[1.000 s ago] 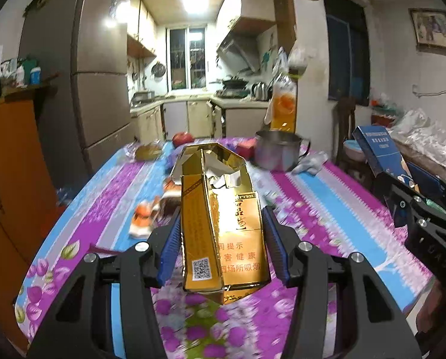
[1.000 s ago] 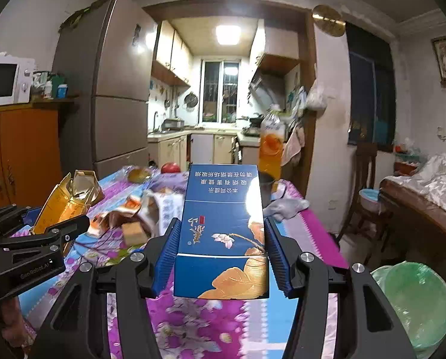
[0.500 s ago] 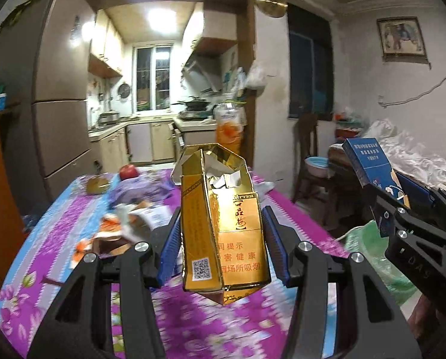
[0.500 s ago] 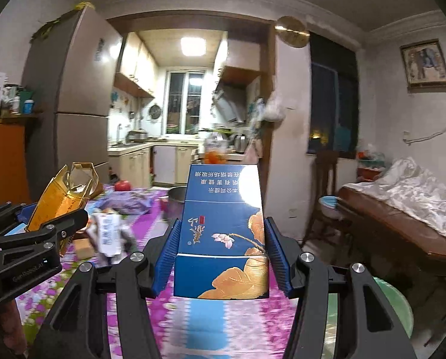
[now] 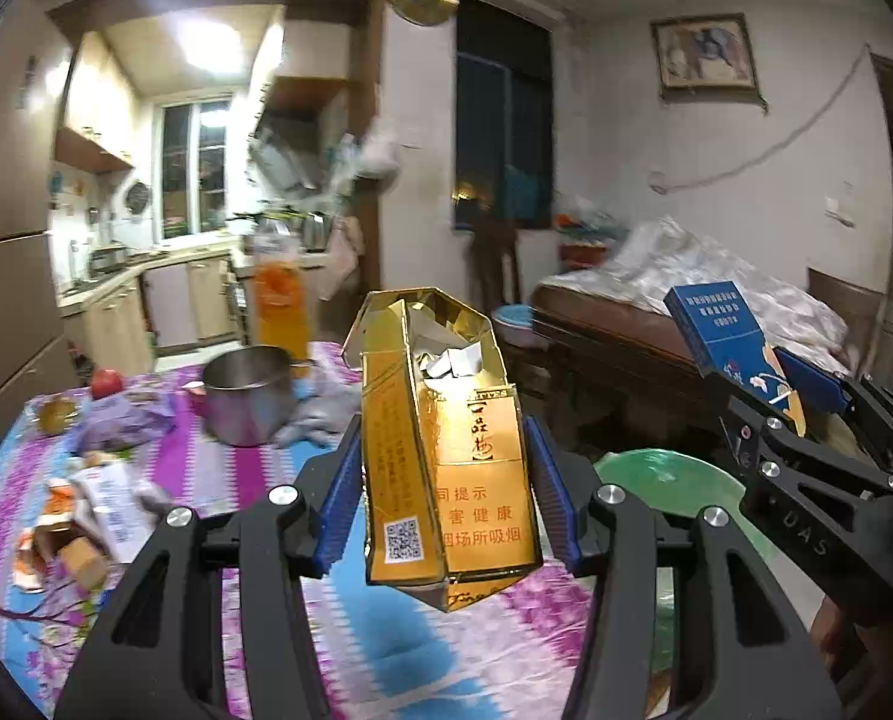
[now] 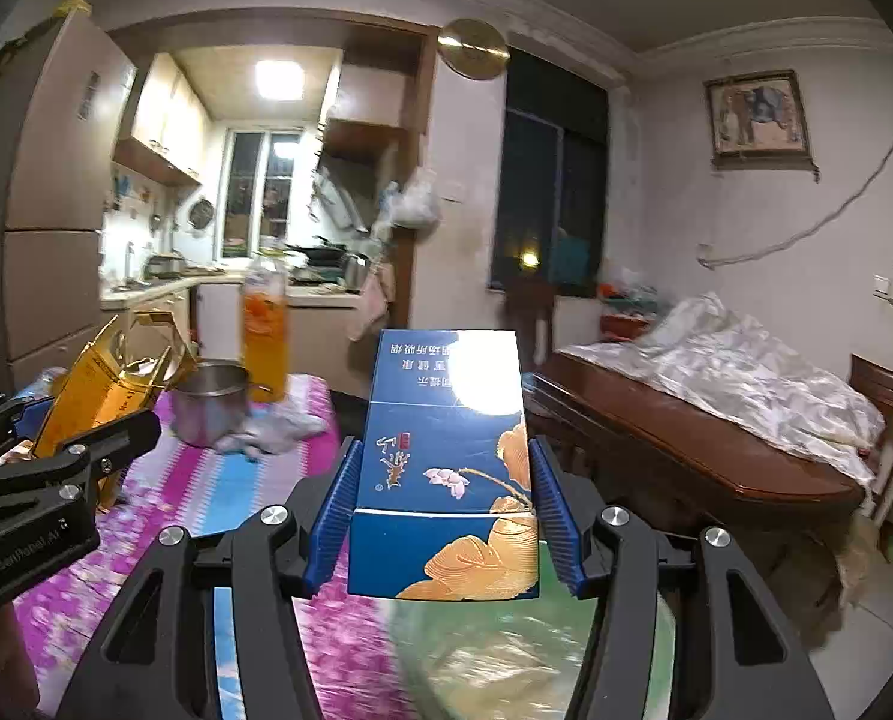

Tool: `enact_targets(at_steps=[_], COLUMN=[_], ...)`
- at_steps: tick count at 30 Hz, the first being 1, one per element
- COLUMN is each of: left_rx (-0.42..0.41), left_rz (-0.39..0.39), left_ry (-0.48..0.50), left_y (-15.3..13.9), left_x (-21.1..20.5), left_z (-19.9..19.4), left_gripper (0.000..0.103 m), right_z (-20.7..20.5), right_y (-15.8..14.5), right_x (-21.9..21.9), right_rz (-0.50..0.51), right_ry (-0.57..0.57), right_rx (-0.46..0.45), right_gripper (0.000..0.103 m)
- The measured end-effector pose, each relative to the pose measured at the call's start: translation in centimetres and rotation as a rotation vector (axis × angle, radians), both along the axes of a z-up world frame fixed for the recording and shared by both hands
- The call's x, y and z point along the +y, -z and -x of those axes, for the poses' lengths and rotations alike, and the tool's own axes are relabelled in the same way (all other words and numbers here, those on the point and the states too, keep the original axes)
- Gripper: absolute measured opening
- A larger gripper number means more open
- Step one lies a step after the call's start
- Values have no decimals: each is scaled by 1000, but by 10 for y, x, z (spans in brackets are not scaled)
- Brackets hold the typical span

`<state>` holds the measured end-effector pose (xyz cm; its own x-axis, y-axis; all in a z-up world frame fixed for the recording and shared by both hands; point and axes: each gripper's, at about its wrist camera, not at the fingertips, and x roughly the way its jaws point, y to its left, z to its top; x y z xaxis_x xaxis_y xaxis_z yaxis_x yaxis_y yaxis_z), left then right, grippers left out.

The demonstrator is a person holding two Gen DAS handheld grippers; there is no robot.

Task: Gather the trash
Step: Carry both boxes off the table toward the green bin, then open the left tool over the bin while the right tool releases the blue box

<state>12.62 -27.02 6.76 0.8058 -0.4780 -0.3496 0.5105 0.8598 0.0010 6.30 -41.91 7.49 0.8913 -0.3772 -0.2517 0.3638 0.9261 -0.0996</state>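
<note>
My left gripper (image 5: 440, 498) is shut on a torn gold cigarette carton (image 5: 446, 456), held upright over the table's right edge; the carton also shows at the left of the right wrist view (image 6: 104, 390). My right gripper (image 6: 443, 516) is shut on a blue cigarette carton (image 6: 446, 462), which also shows in the left wrist view (image 5: 728, 342). A green-lined trash bin (image 5: 680, 486) stands on the floor beside the table, under and just ahead of the right gripper (image 6: 524, 648).
The table with a purple and blue flowered cloth (image 5: 254, 468) holds a steel pot (image 5: 248, 396), an orange drink bottle (image 5: 278, 300), a red apple (image 5: 107, 383) and paper litter (image 5: 80, 528). A dark wooden bed (image 6: 686, 438) stands on the right.
Both grippers have swung to the right with their cartons, from over the table to its right edge. The green bin has come closer under the right gripper.
</note>
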Motion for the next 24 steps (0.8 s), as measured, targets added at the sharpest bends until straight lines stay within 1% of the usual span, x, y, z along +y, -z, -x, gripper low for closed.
enact_targets(at_steps=[3,7,11,15,17,20,24], left_rx=[38,111,233,341,383,429,455], left_rz=[-14,-32,-63,-103,-121,-139,-169], left_ry=[53,129,213,253,261,267,254], left_y=[7,16,36,61,72,84,94], left_x=[-27,-66,-107,-141,-154,-168,-175], left_z=[-7,-18,-33,-44,-49,-53,-53], left_gripper=[50,50,50,50,50,50,50], right_z=[-1,-9,-26,-48,-56,-65,-73], right_y=[7,21,37,61,75,97,115], right_x=[-33,-80,-138,-179,-196,-202,-211], right_rz=[-19,-69,-162,-244,-268,-300,-323], right_ry=[33,64,64,44,37,27,30], right_rx=[52,158,287,410,467,522,569], right_gripper=[56,56,56,56,56,56,56])
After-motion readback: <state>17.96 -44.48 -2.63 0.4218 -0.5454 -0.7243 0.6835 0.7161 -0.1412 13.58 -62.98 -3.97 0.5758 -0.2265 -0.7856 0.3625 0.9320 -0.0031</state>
